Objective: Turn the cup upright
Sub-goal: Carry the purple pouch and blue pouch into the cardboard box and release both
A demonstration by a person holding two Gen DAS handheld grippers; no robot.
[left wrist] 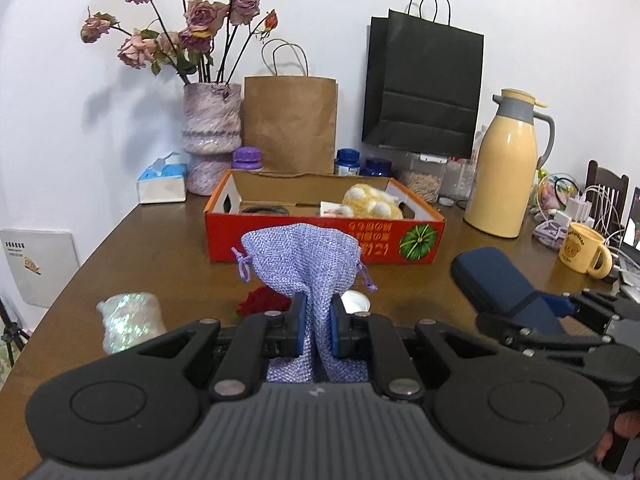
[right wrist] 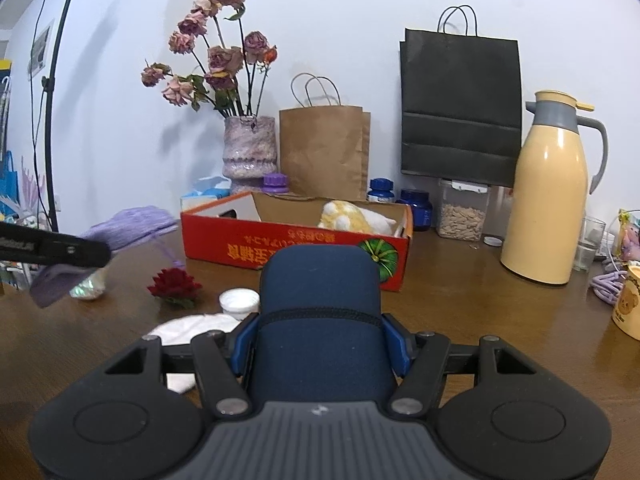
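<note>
No legible text: upside-down printing on the red box (right wrist: 296, 256), mug (left wrist: 584, 250) lettering blurred.

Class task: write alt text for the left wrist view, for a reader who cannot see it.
The left tool is shut on a lilac drawstring pouch, held above a brown table. Behind it sits a red cardboard box; to the right, the right tool grips a navy case.

Lilac woven pouch (left wrist: 302, 260) showing between blue pads. Navy case (right wrist: 320, 312) sitting near. Red box (left wrist: 324, 240) with yellow lettering and a green striped melon print lying behind. Cream jug (right wrist: 548, 200), grey collar, standing far right. Yellow bear mug (left wrist: 586, 250). Brown bag (left wrist: 290, 124), black bag (left wrist: 424, 84), mottled purple vase (left wrist: 212, 132), dark red rose (right wrist: 175, 285).
</note>
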